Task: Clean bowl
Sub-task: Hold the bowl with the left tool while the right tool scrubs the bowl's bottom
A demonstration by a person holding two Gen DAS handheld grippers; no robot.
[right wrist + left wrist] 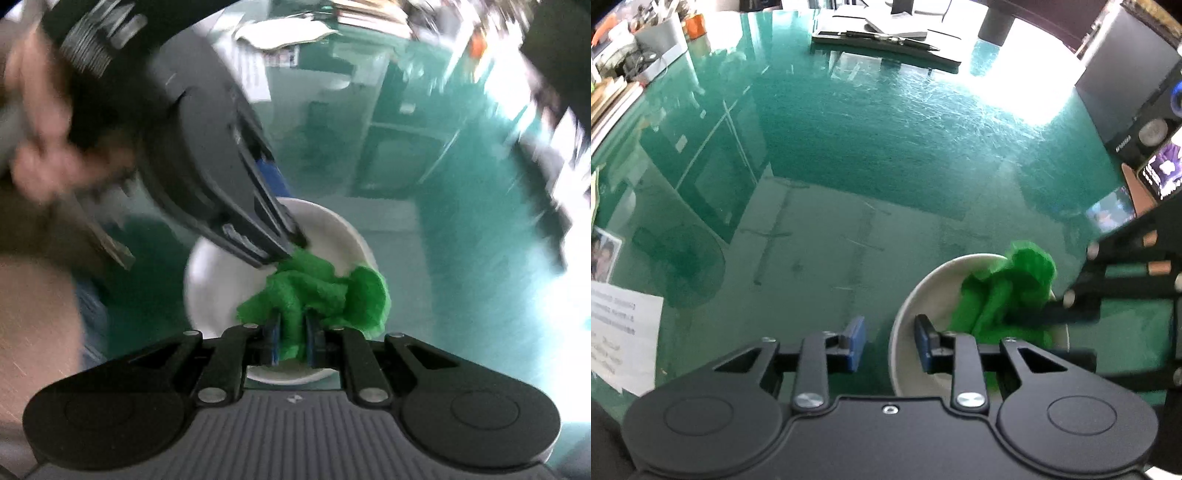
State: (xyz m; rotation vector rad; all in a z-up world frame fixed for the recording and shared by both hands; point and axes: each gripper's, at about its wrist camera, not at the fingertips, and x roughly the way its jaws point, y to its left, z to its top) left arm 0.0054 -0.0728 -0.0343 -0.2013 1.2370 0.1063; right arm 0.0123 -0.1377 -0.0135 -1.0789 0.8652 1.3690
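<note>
Wiping looks to be the step in hand. Left hand-held gripper [890, 343] stands with its jaws wide apart, straddling the near-left rim of the white bowl [923, 295], one blue pad outside and one inside, clamped on nothing. The bowl sits on the green counter [849, 166], near and to the right in the left view. Inside it lies the green cloth [314, 291], pinched tight in the nearly closed right hand-held gripper [293, 339]. Judging by the blur, the cloth is being rubbed round the inside; next comes steadying the rim while the cloth sweeps the remaining wall.
</note>
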